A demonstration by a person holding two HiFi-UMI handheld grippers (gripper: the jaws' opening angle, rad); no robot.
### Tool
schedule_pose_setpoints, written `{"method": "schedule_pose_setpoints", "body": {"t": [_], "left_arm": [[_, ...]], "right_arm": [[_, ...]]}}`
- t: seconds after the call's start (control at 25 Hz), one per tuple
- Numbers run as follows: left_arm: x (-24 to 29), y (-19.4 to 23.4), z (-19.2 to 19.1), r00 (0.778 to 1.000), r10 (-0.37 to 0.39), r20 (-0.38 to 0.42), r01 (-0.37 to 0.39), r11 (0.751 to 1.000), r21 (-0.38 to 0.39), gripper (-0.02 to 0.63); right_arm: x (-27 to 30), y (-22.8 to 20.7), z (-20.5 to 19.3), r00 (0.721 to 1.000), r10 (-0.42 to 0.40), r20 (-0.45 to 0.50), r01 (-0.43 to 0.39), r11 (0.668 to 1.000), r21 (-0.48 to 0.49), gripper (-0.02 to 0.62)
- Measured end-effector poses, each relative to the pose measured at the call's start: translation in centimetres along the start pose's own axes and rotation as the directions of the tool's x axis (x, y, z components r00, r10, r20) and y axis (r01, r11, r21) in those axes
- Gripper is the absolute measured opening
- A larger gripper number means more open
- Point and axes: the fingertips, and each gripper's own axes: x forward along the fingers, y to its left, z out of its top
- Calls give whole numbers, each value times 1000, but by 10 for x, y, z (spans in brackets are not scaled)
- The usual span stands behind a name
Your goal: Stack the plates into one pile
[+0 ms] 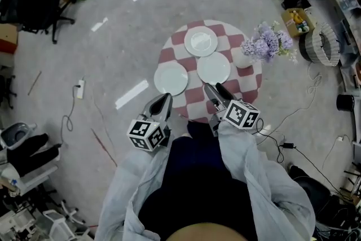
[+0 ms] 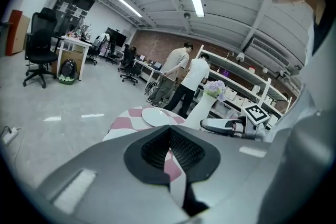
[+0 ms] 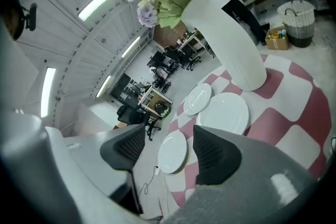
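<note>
Though aimed at the round checked table (image 1: 194, 107), not yet on any plate. Three white plates flat on the cloth, all separate, no pile begun: near-left plate (image 1: 171, 78) at the table's left edge, middle plate (image 1: 213, 68) right of centre, far plate (image 1: 200, 41) toward the upper rim, edge touching or almost touching the middle plate, overlap not readable. White vase (image 1: 243, 58) with purple flowers (image 1: 268, 42) at the table's right, just beside the middle plate. At lower centre-left of the head view, left gripper (image 1: 162, 100), tips just below the near-left plate and pointing up-frame at it; in its own view, left gripper (image 2: 169, 140) pads closed together to a slit, nothing pinched. At lower centre-right, right gripper (image 1: 216, 88), tips over the table's near edge, just below the middle plate; in its own view, right gripper (image 3: 167, 148) jaws roughly half apart and empty, near-left plate (image 3: 173, 152) seen beyond the gap, middle plate (image 3: 224, 113) up-right of that. Key relation, as a judgement: one plate straight ahead of each gripper, up-frame; left nearer the near-left plate, right nearer the middle plate. Round plates, so no long axis; rim best met low, one jaw over and one under the edge. Probably need to open the left first. Risk: vase close beside any lift on the right.
</note>
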Motion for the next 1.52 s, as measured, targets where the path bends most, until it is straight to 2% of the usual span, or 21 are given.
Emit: {"method": "schedule_pose_setpoints", "body": {"t": [0.12, 0.24, 0.44, 0.56, 0.64, 0.76, 0.88, 1.0, 1.16, 1.28, 1.52], "left_arm": [[8, 5, 1, 1000, -1, -6, 1, 1000, -1, 12], [17, 11, 2, 1000, -6, -11, 6, 1000, 8, 12], [29, 19, 6, 999, -40, -33, 41, 999, 10, 12], [32, 29, 4, 994, -72, -79, 73, 997, 8, 12], [37, 38, 6, 989, -98, -113, 100, 995, 13, 12], [43, 53, 14, 974, -148, -169, 159, 986, 52, 12], [46, 75, 27, 963, -169, -209, 193, 976, 97, 12], [52, 99, 41, 960, -179, -217, 206, 972, 113, 12], [58, 122, 50, 957, -183, -225, 214, 969, 122, 12], [60, 136, 50, 957, -177, -229, 207, 972, 113, 12], [65, 144, 46, 957, -183, -224, 203, 977, 67, 12]], "right_arm": [[12, 1, 2, 999, 45, 24, -48, 992, 121, 279], [24, 0, 4, 995, 75, 59, -87, 968, 236, 279], [45, 2, 7, 988, 95, 123, -133, 925, 356, 279], [59, 11, 10, 972, 121, 204, -199, 884, 424, 279], [72, 12, 13, 958, 116, 263, -237, 836, 495, 279], [89, 5, 9, 939, 51, 339, -261, 747, 612, 278], [104, -4, 1, 925, -25, 379, -259, 686, 680, 275], [117, -14, 3, 900, -90, 427, -280, 630, 724, 273], [126, -36, 1, 873, -185, 451, -268, 592, 761, 273], [133, -48, 0, 860, -224, 459, -272, 558, 783, 273], [145, -65, 9, 835, -284, 471, -264, 544, 797, 261]]}}
